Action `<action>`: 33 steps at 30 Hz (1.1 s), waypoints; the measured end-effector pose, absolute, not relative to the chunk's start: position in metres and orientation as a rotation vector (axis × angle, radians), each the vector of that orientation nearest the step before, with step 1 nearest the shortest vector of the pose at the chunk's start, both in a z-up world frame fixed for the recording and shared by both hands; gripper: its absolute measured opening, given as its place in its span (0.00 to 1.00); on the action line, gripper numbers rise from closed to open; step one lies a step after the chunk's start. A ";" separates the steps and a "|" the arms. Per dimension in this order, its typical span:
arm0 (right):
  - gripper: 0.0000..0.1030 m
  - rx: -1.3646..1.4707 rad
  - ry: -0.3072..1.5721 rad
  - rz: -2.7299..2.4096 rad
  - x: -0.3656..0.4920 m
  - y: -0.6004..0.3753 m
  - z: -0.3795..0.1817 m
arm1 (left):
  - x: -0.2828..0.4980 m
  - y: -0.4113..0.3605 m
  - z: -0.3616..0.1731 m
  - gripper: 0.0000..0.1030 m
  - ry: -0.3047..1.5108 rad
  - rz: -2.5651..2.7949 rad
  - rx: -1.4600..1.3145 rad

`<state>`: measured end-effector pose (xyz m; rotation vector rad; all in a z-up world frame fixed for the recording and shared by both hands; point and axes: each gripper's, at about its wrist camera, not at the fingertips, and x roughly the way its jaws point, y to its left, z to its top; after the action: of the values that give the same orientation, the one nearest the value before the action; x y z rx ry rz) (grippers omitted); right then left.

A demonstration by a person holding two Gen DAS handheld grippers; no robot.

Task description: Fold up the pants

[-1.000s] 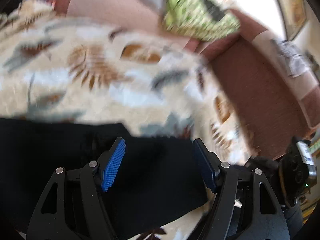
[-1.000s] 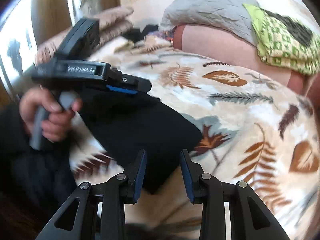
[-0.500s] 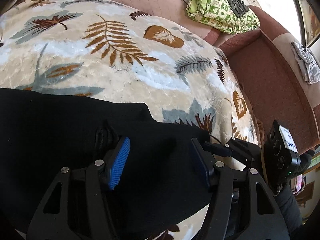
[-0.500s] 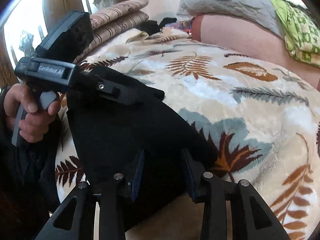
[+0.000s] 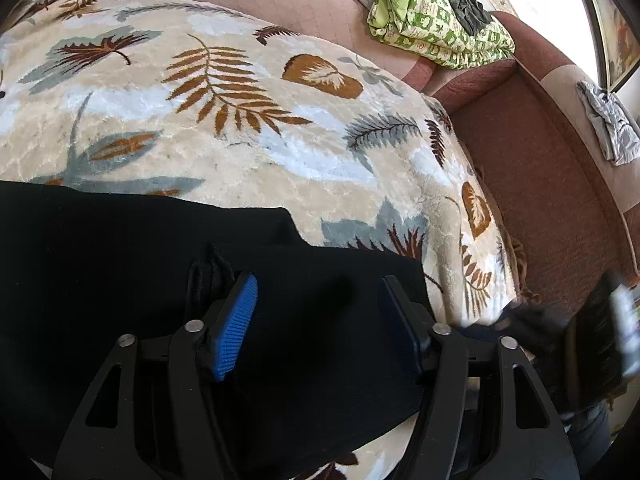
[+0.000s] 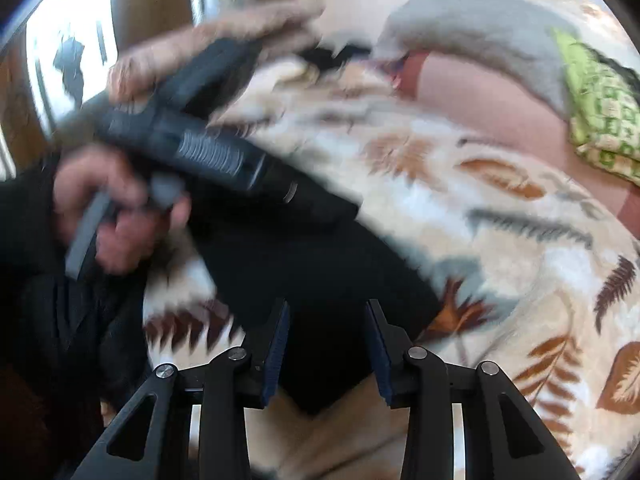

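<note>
1. No brand, label or writing can be read: the right wrist view is blurred, and the body of the other tool shows only a ribbed patch.
2. The left gripper (image 5: pixel 318 302) hangs over the black pants (image 5: pixel 120 264). Its jaws stand well apart and are opening. The blue pads (image 5: pixel 236 328) sit above the cloth, with a dark drawstring loop (image 5: pixel 206 276) just beside the left pad. Nothing is pinched; whether the tips touch the fabric cannot be told.
3. The right gripper (image 6: pixel 326 344) has its jaws partly apart and opening. A corner of the pants (image 6: pixel 320 280) lies between and under the fingers (image 6: pixel 276 344), but the pads do not press on it.
4. The pants lie flat on the leaf-patterned blanket (image 5: pixel 240 120), near its front edge. In the left view their long axis runs left to right, and a stepped top edge shows one layer lying over another.
5. In the right view a hand (image 6: pixel 116 216) grips the grey handle of the left tool, above the pants.
6. Farther back, a green patterned cloth (image 5: pixel 436 20) rests on the brown sofa back (image 5: pixel 540 184), and a grey garment (image 5: pixel 608 120) lies on the armrest.
</note>
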<state>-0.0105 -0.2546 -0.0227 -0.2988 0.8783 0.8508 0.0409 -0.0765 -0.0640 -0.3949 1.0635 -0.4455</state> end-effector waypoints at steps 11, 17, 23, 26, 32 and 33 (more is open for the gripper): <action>0.47 -0.273 1.019 0.792 -0.001 -0.252 -0.041 | 0.038 -0.084 -0.063 0.70 1.042 -0.413 -0.378; 0.65 -0.223 1.176 0.692 0.014 -0.248 -0.046 | 0.037 -0.086 -0.064 0.70 1.028 -0.389 -0.370; 0.69 -0.136 1.217 0.640 0.019 -0.255 -0.046 | 0.036 -0.079 -0.062 0.70 1.014 -0.418 -0.417; 0.67 -0.114 1.128 0.567 0.015 -0.263 -0.026 | 0.039 -0.072 -0.063 0.70 1.022 -0.431 -0.483; 0.67 -0.145 0.988 0.450 0.033 -0.249 -0.009 | 0.039 -0.069 -0.065 0.70 1.021 -0.433 -0.504; 0.67 -0.162 1.017 0.478 0.035 -0.242 -0.017 | 0.039 -0.069 -0.065 0.70 1.022 -0.434 -0.512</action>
<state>0.0353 -0.2417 -0.0169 -0.1624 1.0172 0.4776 0.0390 -0.0693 -0.0648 -0.5119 1.0215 -0.4341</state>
